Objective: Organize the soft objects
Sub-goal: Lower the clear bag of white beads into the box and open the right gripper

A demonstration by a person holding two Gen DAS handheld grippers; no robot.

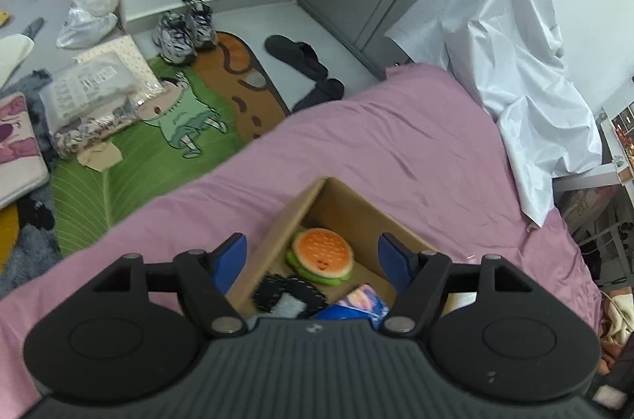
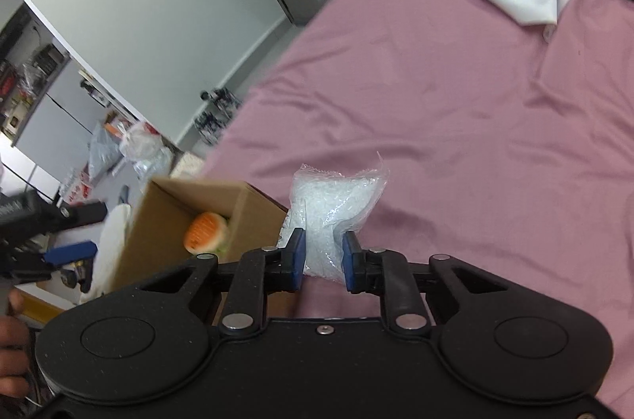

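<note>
An open cardboard box [image 1: 337, 199] stands on the pink bed [image 1: 396, 141]. In it lie a plush burger [image 1: 323, 254], a black-and-white fuzzy toy [image 1: 287, 294] and a blue soft item [image 1: 360, 304]. My left gripper [image 1: 313, 260] is open and empty, hovering over the box. In the right wrist view my right gripper [image 2: 323, 254] is shut on a clear plastic bag of white beads [image 2: 333, 205], held above the bed just right of the box [image 2: 166, 217], where the burger [image 2: 206, 230] shows. The left gripper's blue finger [image 2: 71, 250] shows at the far left.
A white sheet [image 1: 523, 62] is draped at the bed's far end. On the floor left of the bed lie a green cartoon rug [image 1: 130, 157], sneakers [image 1: 184, 30], black slippers [image 1: 305, 62], packaged goods [image 1: 91, 90] and plastic bags [image 1: 93, 2].
</note>
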